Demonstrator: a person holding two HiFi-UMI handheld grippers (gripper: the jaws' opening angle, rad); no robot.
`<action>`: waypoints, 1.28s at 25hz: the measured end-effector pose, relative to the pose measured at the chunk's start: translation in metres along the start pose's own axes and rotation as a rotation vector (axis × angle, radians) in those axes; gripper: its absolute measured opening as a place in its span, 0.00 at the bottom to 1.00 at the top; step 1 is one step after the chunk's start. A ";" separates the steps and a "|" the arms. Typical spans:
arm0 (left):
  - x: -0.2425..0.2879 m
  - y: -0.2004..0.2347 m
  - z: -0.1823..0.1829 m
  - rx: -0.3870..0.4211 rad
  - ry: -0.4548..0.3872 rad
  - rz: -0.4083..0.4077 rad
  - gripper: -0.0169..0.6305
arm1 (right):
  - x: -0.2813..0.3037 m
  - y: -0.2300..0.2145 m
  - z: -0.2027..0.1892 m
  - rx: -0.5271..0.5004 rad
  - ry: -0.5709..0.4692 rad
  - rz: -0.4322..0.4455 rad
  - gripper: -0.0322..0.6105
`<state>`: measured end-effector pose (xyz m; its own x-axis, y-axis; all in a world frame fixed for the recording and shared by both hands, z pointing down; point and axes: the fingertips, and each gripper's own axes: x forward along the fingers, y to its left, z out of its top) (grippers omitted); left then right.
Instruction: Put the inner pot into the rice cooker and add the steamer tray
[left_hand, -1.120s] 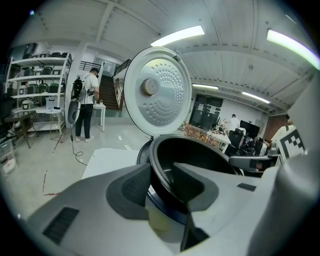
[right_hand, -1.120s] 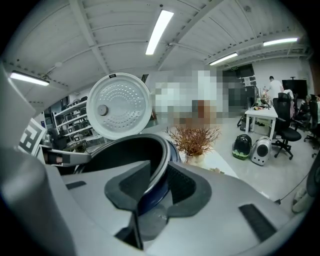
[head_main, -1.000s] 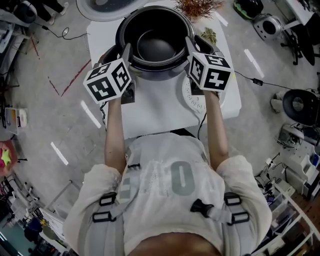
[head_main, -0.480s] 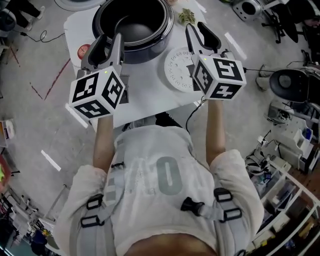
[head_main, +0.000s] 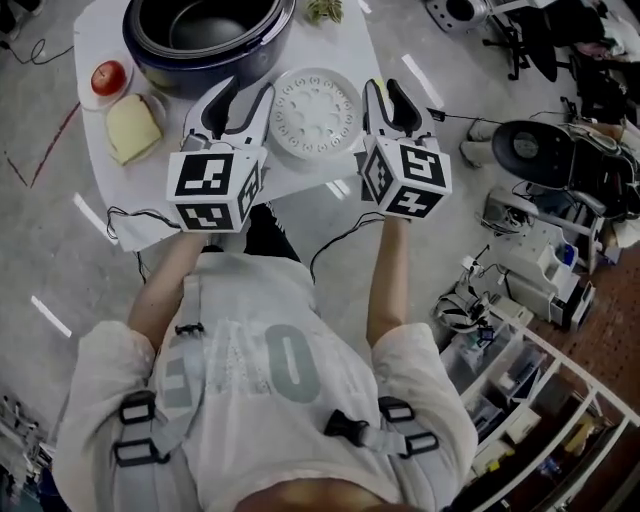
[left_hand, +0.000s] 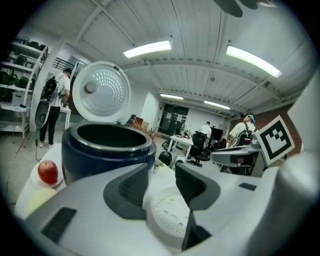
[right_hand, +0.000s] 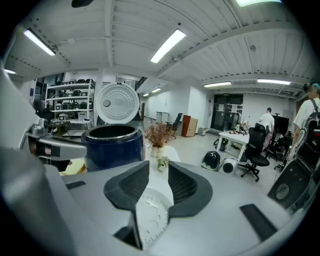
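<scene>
Head view — steamer tray (head_main: 317, 111) on table (head_main: 92, 38), beside open rice cooker (head_main: 200, 68).

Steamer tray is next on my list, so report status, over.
Left hand-held gripper opening, empty; right hand-held gripper open, empty. Tray flat on table between them. Pot in cooker, lid up, nothing blocking.

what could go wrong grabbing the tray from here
The tray lies flat between the left gripper, jaws opening and empty, and the open right gripper; a rim pinch could slip.
It sits near the table edge, so a nudge might push it off.
Carrying it over, a gripper could clip the cooker rim.
</scene>
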<state>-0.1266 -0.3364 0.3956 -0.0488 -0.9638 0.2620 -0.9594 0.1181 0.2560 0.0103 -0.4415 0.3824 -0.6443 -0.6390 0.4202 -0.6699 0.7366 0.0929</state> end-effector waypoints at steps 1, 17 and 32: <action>0.008 -0.004 -0.016 -0.011 0.038 -0.008 0.27 | 0.000 -0.007 -0.011 0.007 0.016 -0.010 0.25; 0.080 -0.001 -0.147 -0.077 0.403 0.079 0.27 | 0.046 -0.047 -0.163 0.112 0.314 0.011 0.29; 0.081 0.008 -0.181 -0.031 0.487 0.126 0.23 | 0.051 -0.046 -0.200 0.174 0.373 -0.001 0.22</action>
<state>-0.0881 -0.3706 0.5871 -0.0207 -0.7190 0.6947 -0.9453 0.2403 0.2205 0.0815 -0.4635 0.5799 -0.4867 -0.4922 0.7217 -0.7436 0.6670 -0.0466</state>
